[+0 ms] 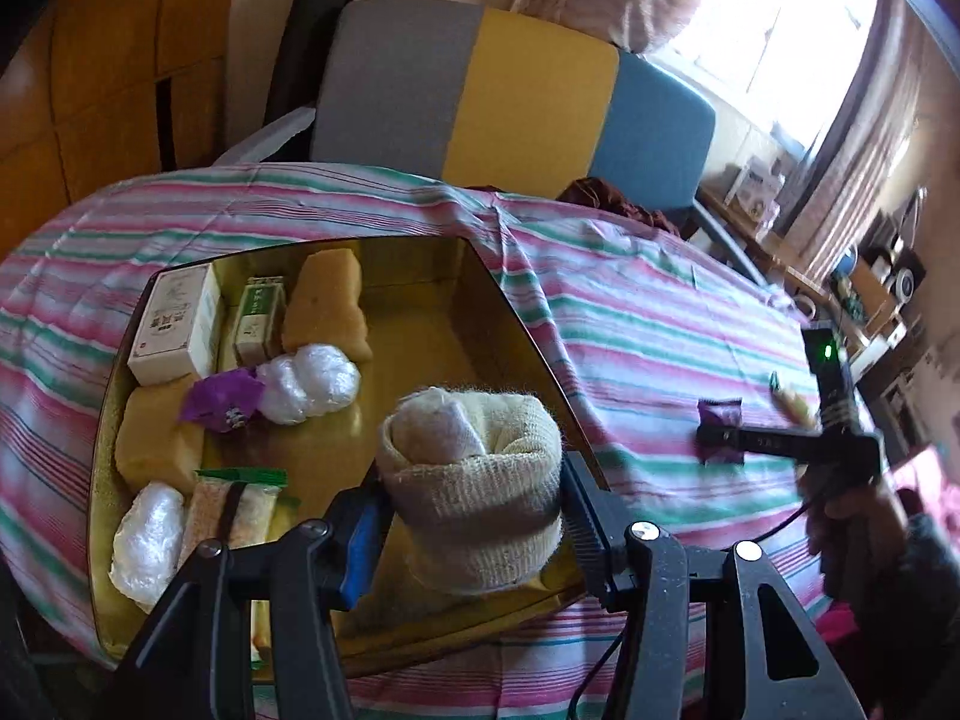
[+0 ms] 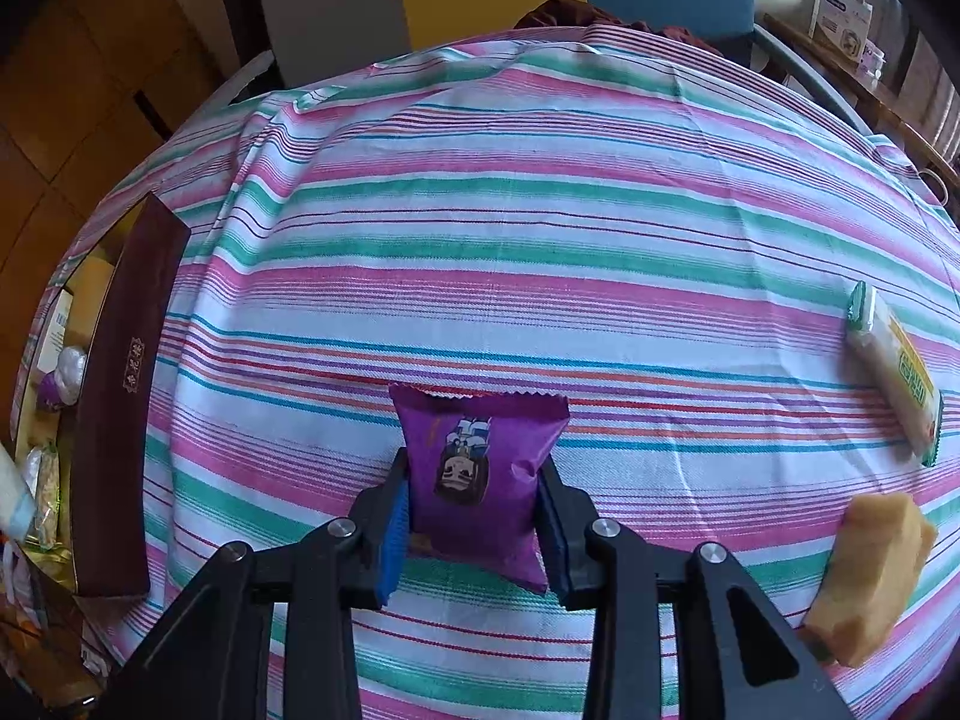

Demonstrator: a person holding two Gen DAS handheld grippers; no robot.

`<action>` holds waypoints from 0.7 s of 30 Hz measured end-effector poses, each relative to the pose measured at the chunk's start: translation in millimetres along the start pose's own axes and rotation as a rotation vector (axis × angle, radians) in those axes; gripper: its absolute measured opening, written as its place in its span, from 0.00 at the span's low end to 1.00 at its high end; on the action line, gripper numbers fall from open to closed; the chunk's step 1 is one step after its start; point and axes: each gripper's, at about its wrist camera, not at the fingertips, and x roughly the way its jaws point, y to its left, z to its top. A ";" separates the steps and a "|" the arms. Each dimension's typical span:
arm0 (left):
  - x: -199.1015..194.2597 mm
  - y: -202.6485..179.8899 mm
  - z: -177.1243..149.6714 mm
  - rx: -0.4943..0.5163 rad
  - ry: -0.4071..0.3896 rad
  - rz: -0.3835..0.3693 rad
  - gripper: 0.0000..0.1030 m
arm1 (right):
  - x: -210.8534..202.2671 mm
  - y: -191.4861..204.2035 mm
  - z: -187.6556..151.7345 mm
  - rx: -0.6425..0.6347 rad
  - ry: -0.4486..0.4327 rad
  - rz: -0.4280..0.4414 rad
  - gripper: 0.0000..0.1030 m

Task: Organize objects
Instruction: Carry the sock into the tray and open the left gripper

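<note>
The box [image 1: 498,294], a shallow container with a shiny gold lining and a dark maroon outer wall, sits on the striped cloth [image 1: 630,324] and is already partly filled. Inside lie a white carton [image 1: 174,324], a smaller green-and-white carton [image 1: 258,318], two tan spongy blocks [image 1: 327,306], two crinkly clear-wrapped bundles [image 1: 312,381], a purple packet [image 1: 225,399] and a wrapped snack bar [image 1: 234,510].

The left gripper [image 1: 474,516] is clamped on a rolled sock [image 1: 474,480], cream, ribbed and fuzzy, held over the box's near end, so by my reading it is about to go in.

The right gripper [image 2: 474,510] is closed on a second purple packet [image 2: 480,474], glossy, pillow-shaped with crimped edges, which seems still to lie on the cloth.

Left outside, near the cloth's right edge, are a long green-ended wrapper [image 2: 894,372] and another tan block [image 2: 864,576]. I judge the job past halfway.
</note>
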 end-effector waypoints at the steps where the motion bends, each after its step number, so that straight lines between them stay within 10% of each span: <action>1: -3.8 7.8 2.6 -0.017 -0.009 0.005 0.53 | 0.4 0.1 0.0 -0.001 0.000 -0.002 0.36; 11: -26.1 96.0 8.6 -0.254 -0.014 -0.015 0.53 | 1.3 0.1 0.1 -0.022 0.003 -0.016 0.36; 21: 20.2 51.5 -11.8 -0.052 0.174 0.002 0.53 | 1.9 0.5 -0.8 -0.028 0.000 -0.020 0.36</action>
